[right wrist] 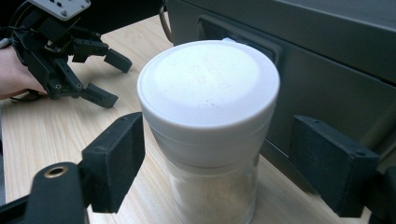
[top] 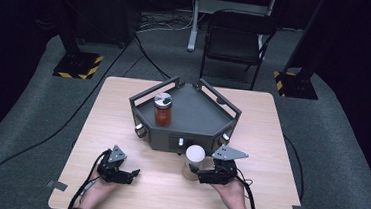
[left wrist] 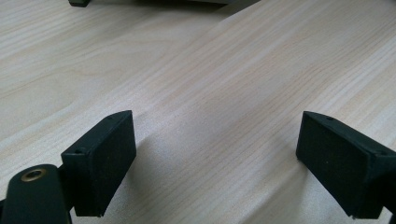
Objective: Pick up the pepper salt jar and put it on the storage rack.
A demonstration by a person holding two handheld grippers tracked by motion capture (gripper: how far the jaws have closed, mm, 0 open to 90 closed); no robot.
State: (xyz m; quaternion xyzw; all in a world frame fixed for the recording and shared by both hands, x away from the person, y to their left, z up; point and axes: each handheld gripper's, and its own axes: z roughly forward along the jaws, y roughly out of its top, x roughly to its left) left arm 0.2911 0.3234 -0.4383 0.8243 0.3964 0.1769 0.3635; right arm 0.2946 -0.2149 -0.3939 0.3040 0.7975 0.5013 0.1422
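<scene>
A clear jar with a white lid (top: 195, 158) (right wrist: 208, 116), holding pale powder, stands upright on the wooden table just in front of the grey tray. My right gripper (top: 195, 173) (right wrist: 224, 161) reaches in from the right with one jaw on each side of the jar below the lid. The left pad sits close to the glass and a gap shows at the right pad, so no grip is evident. My left gripper (top: 131, 176) (left wrist: 210, 163) (right wrist: 116, 79) rests open at the front left of the table, with bare wood between its jaws.
A grey angular tray (top: 193, 110) with raised walls and knobs on its front sits mid-table, bearing a red-filled jar with a silver lid (top: 162, 110). Its front wall (right wrist: 327, 60) stands right behind the white-lidded jar. A black chair (top: 236, 38) stands beyond the table.
</scene>
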